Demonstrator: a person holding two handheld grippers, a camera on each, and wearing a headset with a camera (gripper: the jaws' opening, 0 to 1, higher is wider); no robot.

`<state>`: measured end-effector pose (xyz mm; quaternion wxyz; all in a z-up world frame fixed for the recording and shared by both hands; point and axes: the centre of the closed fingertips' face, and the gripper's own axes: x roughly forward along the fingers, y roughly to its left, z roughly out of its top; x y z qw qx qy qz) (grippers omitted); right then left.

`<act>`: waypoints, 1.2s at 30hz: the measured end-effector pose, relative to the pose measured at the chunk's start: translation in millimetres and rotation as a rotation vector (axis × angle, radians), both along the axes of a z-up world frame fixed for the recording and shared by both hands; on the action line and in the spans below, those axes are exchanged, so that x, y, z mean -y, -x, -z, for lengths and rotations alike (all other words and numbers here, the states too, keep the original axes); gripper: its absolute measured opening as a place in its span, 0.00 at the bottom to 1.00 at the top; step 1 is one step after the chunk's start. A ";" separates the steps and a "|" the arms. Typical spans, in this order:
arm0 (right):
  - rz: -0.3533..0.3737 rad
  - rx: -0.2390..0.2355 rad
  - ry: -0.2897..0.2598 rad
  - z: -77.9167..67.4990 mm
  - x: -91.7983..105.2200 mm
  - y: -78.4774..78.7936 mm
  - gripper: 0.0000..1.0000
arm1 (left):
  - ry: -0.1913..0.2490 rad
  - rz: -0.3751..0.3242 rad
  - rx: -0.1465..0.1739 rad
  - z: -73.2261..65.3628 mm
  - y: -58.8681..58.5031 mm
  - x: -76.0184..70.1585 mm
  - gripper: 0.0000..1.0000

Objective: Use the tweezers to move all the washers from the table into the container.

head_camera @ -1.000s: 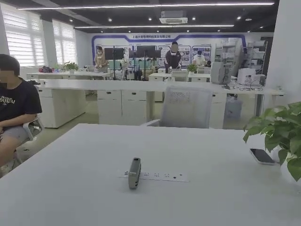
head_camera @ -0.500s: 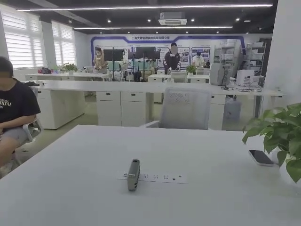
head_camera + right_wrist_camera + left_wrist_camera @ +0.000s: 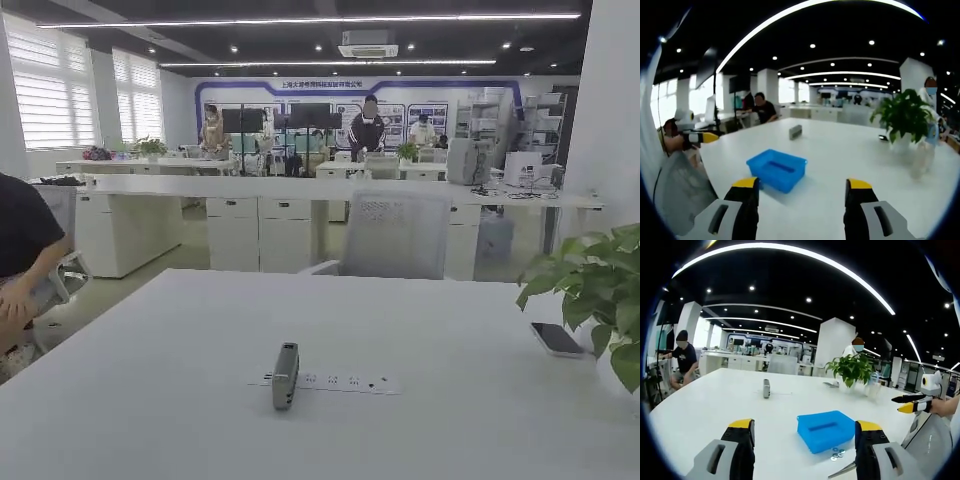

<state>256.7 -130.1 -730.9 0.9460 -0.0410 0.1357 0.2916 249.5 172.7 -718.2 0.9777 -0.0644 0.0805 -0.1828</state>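
Fingers of the left gripper and the right gripper are seen spread apart, with nothing clamped between them.

Head view: a grey device is laid across the left end of a power strip at the middle of the bench; a phone is placed near the right edge beside a potted plant, and a chair is set behind the far edge. Left gripper view: the blue container is seen toward the near edge, the washers clustered just beside its near corner, and the tweezers lie close by, partly hidden by the right jaw. Right gripper view: the container is shown open-topped and shallow, ahead of the left jaw.
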 end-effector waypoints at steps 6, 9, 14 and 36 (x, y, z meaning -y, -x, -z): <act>0.002 -0.001 0.001 -0.1 -0.1 -0.1 0.68 | 0.003 0.000 0.001 -0.2 -0.1 -0.2 0.83; 0.002 -0.002 0.004 0.0 -0.3 0.1 0.67 | 0.003 -0.001 0.001 -0.1 0.0 -0.3 0.83; 0.002 -0.002 0.004 0.4 -0.2 -0.1 0.68 | 0.007 -0.006 0.002 -0.3 -0.2 -1.4 0.83; -0.054 -0.098 0.200 11.8 -5.8 4.8 0.65 | -0.056 0.134 -0.091 16.1 8.4 21.1 0.75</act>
